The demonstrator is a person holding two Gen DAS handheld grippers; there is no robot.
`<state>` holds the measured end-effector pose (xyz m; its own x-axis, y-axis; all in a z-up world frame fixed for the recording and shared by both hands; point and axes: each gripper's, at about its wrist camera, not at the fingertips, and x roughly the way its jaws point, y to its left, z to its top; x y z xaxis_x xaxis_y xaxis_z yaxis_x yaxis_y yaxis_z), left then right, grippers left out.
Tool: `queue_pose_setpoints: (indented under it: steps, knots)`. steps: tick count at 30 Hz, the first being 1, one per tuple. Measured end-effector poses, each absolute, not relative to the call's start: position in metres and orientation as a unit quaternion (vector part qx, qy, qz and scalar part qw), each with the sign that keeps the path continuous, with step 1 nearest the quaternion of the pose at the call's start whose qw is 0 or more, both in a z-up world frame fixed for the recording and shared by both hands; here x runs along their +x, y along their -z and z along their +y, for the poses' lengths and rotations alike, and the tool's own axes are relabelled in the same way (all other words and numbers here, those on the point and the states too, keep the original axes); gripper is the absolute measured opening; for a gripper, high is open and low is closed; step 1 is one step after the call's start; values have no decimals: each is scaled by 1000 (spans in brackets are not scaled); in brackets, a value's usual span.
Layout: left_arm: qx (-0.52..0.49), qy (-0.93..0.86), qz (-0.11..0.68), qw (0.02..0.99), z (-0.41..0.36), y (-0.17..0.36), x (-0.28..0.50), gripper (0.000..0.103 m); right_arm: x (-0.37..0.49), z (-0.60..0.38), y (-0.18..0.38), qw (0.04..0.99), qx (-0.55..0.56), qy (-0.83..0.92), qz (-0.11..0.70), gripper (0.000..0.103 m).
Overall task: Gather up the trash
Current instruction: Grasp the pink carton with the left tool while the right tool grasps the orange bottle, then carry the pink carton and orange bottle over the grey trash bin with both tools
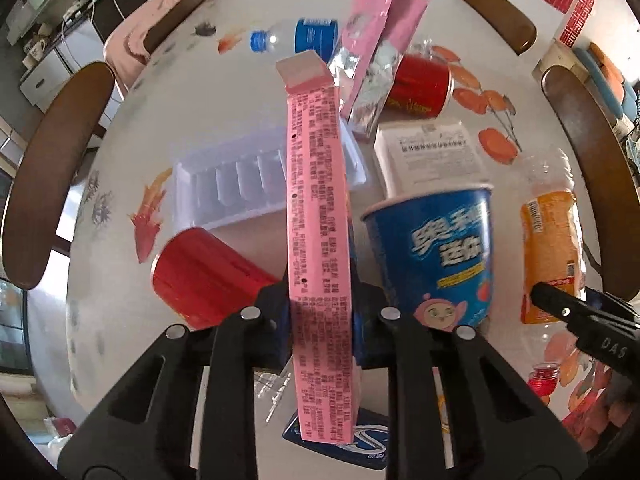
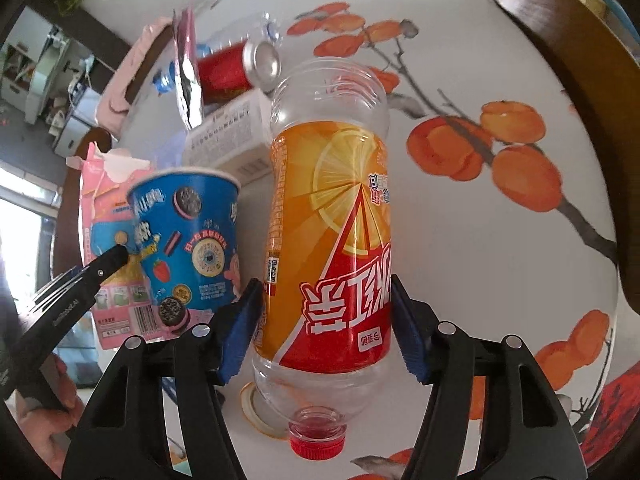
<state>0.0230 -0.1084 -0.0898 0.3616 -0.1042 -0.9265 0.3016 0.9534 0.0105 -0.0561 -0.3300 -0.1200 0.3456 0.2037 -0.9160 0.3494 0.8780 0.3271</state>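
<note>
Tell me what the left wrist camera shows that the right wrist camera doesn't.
Only the left wrist view shows the clear plastic tray, the red cup on its side and the water bottle's blue cap. Only the right wrist view shows the iced tea bottle's red cap and the right tongs around that bottle. Both show the blue Oreo cup, the pink carton and the red can.

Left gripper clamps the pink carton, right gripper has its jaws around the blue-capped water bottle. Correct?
Not quite. The left gripper does clamp the pink carton, but the right gripper brackets the orange-labelled tea bottle with a red cap, as the right wrist view shows.
</note>
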Motion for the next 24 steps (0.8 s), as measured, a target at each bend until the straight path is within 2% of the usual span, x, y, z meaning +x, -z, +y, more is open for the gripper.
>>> queue_pose_setpoints:
  steps: [7, 14, 19, 24]
  knots:
    - [75, 124, 526, 838, -100, 61, 16, 20, -66, -340, 78, 810, 247, 31, 531, 63]
    - [46, 83, 493, 865, -63, 17, 3, 20, -44, -305, 33, 835, 213, -43, 506, 63]
    - [18, 31, 467, 884, -8, -8, -18, 20, -25, -237, 7, 841, 160, -131, 500, 63]
    - [-26, -25, 459, 888, 78, -16, -44, 20, -19, -131, -8, 829, 121, -222, 499, 63]
